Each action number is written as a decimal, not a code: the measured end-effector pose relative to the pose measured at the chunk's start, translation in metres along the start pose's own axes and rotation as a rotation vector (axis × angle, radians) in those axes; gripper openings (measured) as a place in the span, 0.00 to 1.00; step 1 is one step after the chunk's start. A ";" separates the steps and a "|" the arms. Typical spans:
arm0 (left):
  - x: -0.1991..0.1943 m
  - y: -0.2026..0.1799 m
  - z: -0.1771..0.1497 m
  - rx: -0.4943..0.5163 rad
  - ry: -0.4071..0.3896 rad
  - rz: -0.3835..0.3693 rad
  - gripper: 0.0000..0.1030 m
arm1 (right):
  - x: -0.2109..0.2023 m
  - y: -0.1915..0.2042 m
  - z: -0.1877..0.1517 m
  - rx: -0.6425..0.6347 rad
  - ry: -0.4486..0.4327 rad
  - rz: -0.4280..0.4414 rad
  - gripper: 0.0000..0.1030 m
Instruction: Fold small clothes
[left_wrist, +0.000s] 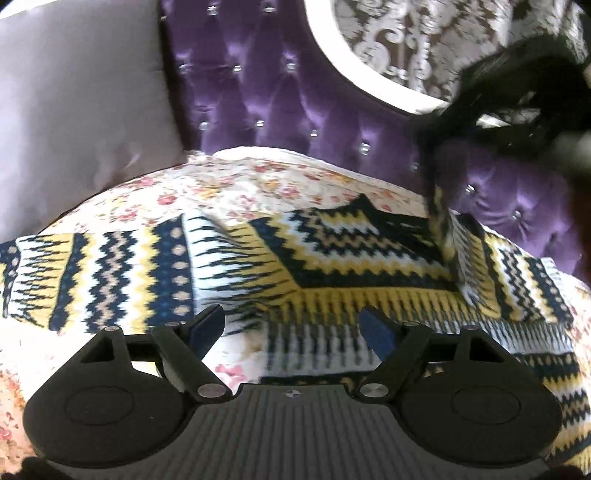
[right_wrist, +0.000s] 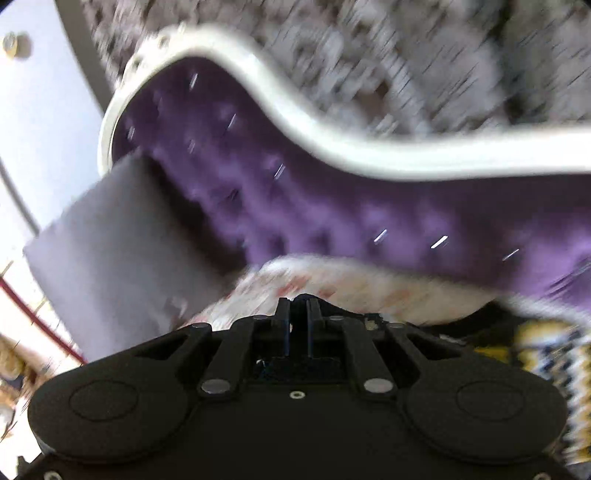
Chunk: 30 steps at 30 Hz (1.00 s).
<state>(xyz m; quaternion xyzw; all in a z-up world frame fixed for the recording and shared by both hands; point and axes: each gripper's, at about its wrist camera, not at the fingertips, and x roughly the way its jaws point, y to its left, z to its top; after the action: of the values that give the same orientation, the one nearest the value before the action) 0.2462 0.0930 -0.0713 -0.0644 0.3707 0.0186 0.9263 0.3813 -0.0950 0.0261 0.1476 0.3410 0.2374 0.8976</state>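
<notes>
— What's nearest you there?

— The left tool (left_wrist: 293, 328), hovering low over the bed, its blue-padded fingers (left_wrist: 207, 326) spread wide with nothing between them. Right under it lies the patterned knit sweater (left_wrist: 332, 258), navy, yellow and white zigzags, spread across the floral bedspread (left_wrist: 229, 184). One sleeve runs out flat to the left.

— And the other side of the garment?

— Lifted. The right tool (left_wrist: 436, 184) comes in from the upper right and has the sweater's far right edge drawn up off the bed into a peak.

— Is it actually gripping it?

— From its own camera, the right tool's fingers (right_wrist: 282, 321) sit pressed nearly together, and the left view shows cloth rising to its tip, so it looks pinched on the sweater. That view is badly blurred, though; a bit of the knit shows at its lower right.

— Behind all that?

— A grey pillow (left_wrist: 74, 110) at the left, then the purple tufted headboard (left_wrist: 277, 92) with a white curved frame (left_wrist: 369, 70), and patterned wallpaper (left_wrist: 424, 33) beyond.
</notes>
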 end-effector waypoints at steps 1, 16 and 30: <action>0.000 0.004 0.001 -0.011 0.001 0.004 0.77 | 0.017 0.005 -0.008 -0.003 0.029 0.012 0.14; 0.008 0.029 0.007 -0.089 0.026 0.048 0.77 | 0.050 -0.022 -0.064 0.036 0.065 0.015 0.51; 0.041 0.004 -0.011 -0.011 0.139 0.051 0.77 | -0.045 -0.181 -0.104 0.197 0.014 -0.412 0.32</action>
<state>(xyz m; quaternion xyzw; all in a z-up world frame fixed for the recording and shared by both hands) 0.2678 0.0947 -0.1080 -0.0611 0.4355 0.0397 0.8972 0.3399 -0.2611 -0.1020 0.1601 0.3919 0.0158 0.9059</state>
